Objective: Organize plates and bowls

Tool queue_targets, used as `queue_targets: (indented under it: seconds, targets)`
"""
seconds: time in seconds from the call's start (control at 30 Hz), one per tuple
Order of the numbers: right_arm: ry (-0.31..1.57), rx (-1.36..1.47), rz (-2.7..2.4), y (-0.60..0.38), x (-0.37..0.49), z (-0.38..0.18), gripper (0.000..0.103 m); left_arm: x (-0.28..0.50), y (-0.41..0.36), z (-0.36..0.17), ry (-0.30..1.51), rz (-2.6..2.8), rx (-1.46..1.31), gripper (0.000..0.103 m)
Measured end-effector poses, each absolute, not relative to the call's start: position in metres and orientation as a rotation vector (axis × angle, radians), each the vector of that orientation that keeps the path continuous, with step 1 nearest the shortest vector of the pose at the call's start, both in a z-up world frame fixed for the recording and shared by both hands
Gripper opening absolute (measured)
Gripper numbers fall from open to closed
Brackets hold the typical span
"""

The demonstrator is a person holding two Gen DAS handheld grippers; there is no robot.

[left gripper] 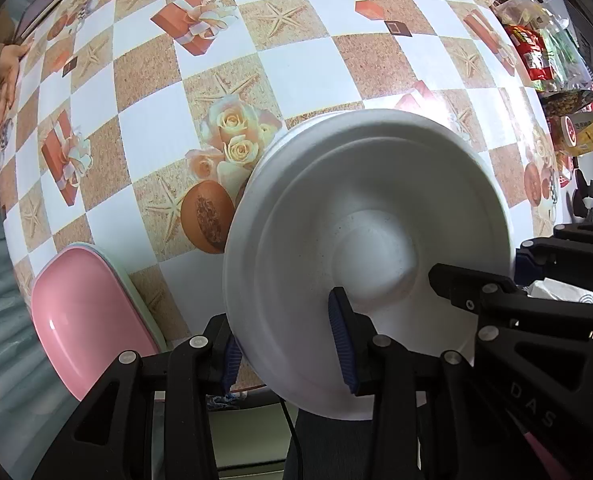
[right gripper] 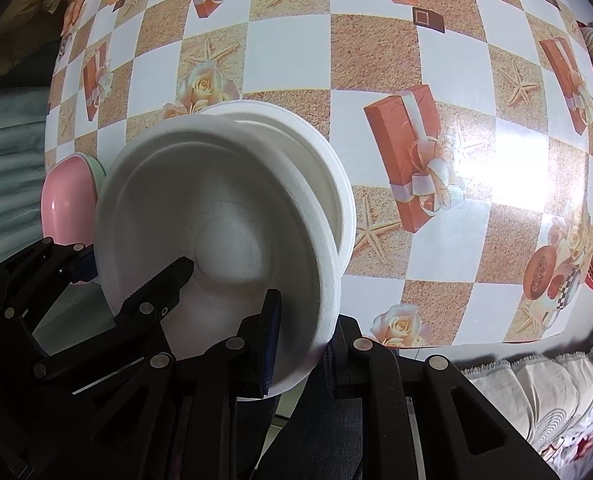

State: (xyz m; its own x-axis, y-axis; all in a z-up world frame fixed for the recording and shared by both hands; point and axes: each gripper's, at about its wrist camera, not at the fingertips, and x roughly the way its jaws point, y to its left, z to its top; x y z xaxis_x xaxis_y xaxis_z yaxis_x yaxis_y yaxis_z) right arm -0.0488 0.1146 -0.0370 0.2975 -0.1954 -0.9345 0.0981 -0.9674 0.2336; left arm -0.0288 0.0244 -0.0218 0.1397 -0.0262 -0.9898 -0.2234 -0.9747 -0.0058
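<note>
A white paper bowl [left gripper: 376, 200] hangs tilted over the near edge of the table, and both grippers hold it. My left gripper [left gripper: 286, 352] is shut on its left rim, one pad inside the bowl and one outside. My right gripper [right gripper: 302, 348] is shut on the right rim of the same white bowl [right gripper: 216, 184]. A second white bowl [right gripper: 324, 160] sits just behind the first, partly hidden by it. The right gripper [left gripper: 480, 268] shows at the right of the left wrist view. A pink bowl [left gripper: 84, 320] lies to the left on a pale green one [left gripper: 136, 292].
The table [right gripper: 376, 60] has a checked cloth printed with gifts, roses and starfish. Snack packets [left gripper: 536, 52] crowd its far right side. A person's hand [left gripper: 8, 76] rests on the far left edge. Quilted bedding [right gripper: 536, 384] lies below the near edge.
</note>
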Motion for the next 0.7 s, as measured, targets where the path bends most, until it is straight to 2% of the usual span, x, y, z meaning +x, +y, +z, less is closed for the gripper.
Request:
queue_targets:
  seconds: [0.7]
  targets:
    - [-0.105, 2.271, -1.801, 0.127, -0.068, -0.042, 0.020, -0.037, 0.020, -0.032, 0.174, 2.001, -2.270, 0.042]
